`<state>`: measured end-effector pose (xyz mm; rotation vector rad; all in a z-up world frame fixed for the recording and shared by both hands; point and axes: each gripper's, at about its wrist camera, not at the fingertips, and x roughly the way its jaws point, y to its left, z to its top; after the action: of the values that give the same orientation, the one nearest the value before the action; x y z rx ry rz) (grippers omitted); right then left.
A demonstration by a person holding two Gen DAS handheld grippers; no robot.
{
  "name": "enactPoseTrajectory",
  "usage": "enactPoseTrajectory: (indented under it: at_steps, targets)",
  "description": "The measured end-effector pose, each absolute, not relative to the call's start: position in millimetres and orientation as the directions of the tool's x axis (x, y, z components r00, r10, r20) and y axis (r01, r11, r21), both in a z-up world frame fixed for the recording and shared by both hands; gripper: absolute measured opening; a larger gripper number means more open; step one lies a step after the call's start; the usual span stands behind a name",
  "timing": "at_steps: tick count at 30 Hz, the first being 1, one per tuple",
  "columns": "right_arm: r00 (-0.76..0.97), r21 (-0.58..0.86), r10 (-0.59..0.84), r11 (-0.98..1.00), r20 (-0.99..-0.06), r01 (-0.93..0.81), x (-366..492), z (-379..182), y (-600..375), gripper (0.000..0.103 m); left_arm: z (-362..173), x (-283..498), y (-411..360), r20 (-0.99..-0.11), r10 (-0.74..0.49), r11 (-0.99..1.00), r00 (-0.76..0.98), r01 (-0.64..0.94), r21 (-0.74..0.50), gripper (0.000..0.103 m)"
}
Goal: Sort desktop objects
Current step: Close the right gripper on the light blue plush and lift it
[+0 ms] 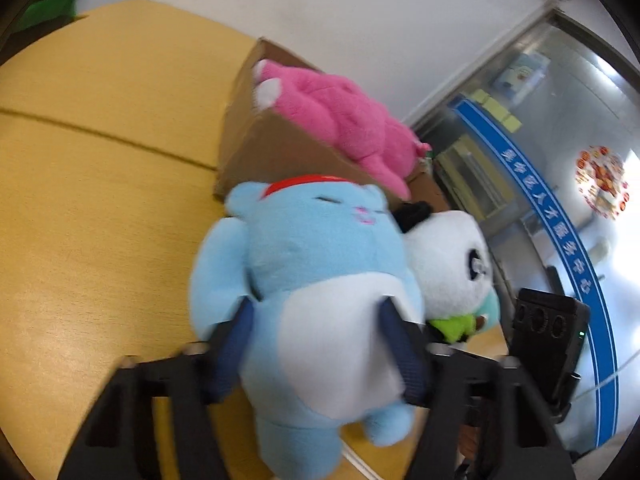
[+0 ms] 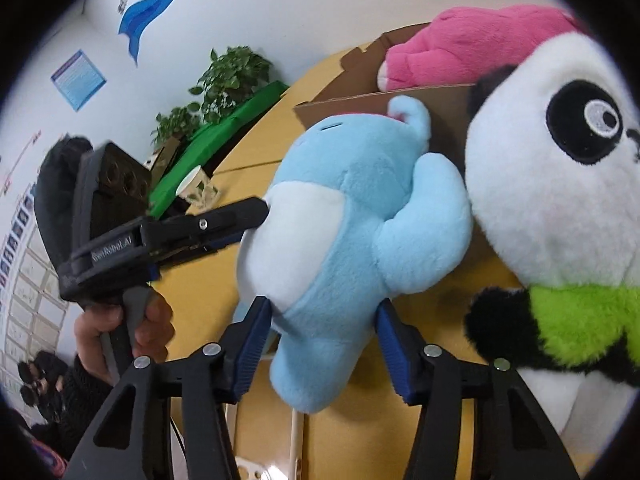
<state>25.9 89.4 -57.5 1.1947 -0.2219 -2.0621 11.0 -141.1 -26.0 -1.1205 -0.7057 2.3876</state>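
Left wrist view: left tool clamps the light-blue plush bear with white belly above the yellow wooden table — a brown cardboard box holding a pink plush toy sits behind.
Right wrist view: right tool pinches the same bear's lower body; black-and-white plush panda with green scarf touches it.

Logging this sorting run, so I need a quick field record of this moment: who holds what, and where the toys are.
left gripper: jaws shut on blue plush
right gripper: jaws shut on the same blue plush, lower body
panda plush: beside the blue plush, touching it
pink plush: in cardboard box
surface: yellow table
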Motion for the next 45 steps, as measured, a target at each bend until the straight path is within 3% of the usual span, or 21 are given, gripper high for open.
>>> enactPoseTrajectory:
  at_steps: [5,8,13,14,16,17,18,22,23,25,27,28,30,31,45]
  targets:
    - [-0.246,0.534,-0.698,-0.689,-0.673,0.490,31.0,-65.7,98.2,0.054,-15.3,39.1,-129.0,-0.602,0.533,-0.814,-0.595,-0.166,-0.557,0.052]
    - [-0.229,0.551,-0.707,-0.679,-0.670,0.485,28.2,-71.1,102.5,0.054,-12.0,49.8,-131.0,-0.594,0.539,-0.806,-0.598,-0.160,-0.570,0.040]
    - [-0.256,0.530,-0.689,-0.700,-0.678,0.479,25.0,-65.2,105.4,0.041,-10.2,48.8,-146.3,-0.596,0.531,-0.799,-0.603,-0.120,-0.590,0.040]
    - [-0.264,0.529,-0.686,-0.705,-0.678,0.471,23.8,-63.8,107.1,0.041,-10.4,46.2,-153.0,-0.594,0.529,-0.792,-0.606,-0.102,-0.602,0.042]
    - [-0.281,0.528,-0.678,-0.717,-0.679,0.456,21.6,-60.9,110.6,0.045,-9.6,38.5,-165.6,-0.593,0.511,-0.795,-0.622,-0.080,-0.601,0.064]
    - [-0.289,0.527,-0.675,-0.722,-0.679,0.448,20.5,-59.5,112.4,0.055,-10.8,32.6,-172.2,-0.595,0.500,-0.797,-0.630,-0.065,-0.600,0.085]
    - [-0.297,0.526,-0.671,-0.728,-0.680,0.440,19.4,-58.1,114.1,0.064,-14.1,24.3,-178.8,-0.603,0.492,-0.797,-0.628,-0.046,-0.603,0.092]
    - [-0.376,0.525,-0.631,-0.774,-0.678,0.353,7.2,-57.9,122.8,0.067,-37.0,-9.5,-195.7,-0.664,0.478,-0.803,-0.575,0.021,-0.596,0.092]
    - [-0.399,0.524,-0.618,-0.786,-0.677,0.329,3.6,-59.4,124.7,0.066,-45.8,-16.7,-197.5,-0.679,0.486,-0.801,-0.550,0.030,-0.598,0.091]
    - [-0.435,0.516,-0.591,-0.806,-0.679,0.289,-2.7,-63.1,126.2,0.056,-59.3,-23.7,-193.8,-0.700,0.504,-0.803,-0.507,0.025,-0.596,0.090]
    - [-0.439,0.490,-0.565,-0.825,-0.698,0.283,-6.3,-68.6,121.3,0.030,-61.1,-24.0,-188.7,-0.684,0.513,-0.807,-0.519,-0.020,-0.590,0.084]
    - [-0.446,0.476,-0.553,-0.833,-0.704,0.282,-7.2,-70.5,119.2,0.030,-62.0,-24.4,-186.7,-0.682,0.524,-0.804,-0.511,-0.032,-0.594,0.079]
    - [-0.459,0.465,-0.551,-0.835,-0.697,0.295,-7.1,-71.4,116.4,0.029,-65.7,-25.0,-181.3,-0.683,0.546,-0.797,-0.485,-0.050,-0.602,0.038]
    - [-0.459,0.461,-0.553,-0.833,-0.696,0.304,-7.3,-70.9,115.2,0.029,-67.1,-24.4,-178.5,-0.687,0.544,-0.800,-0.481,-0.053,-0.597,0.031]
    - [-0.506,0.354,-0.568,-0.814,-0.649,0.460,25.9,-33.6,111.1,0.018,-24.6,35.5,-162.2,-0.704,0.396,-0.883,-0.589,-0.034,-0.468,0.027]
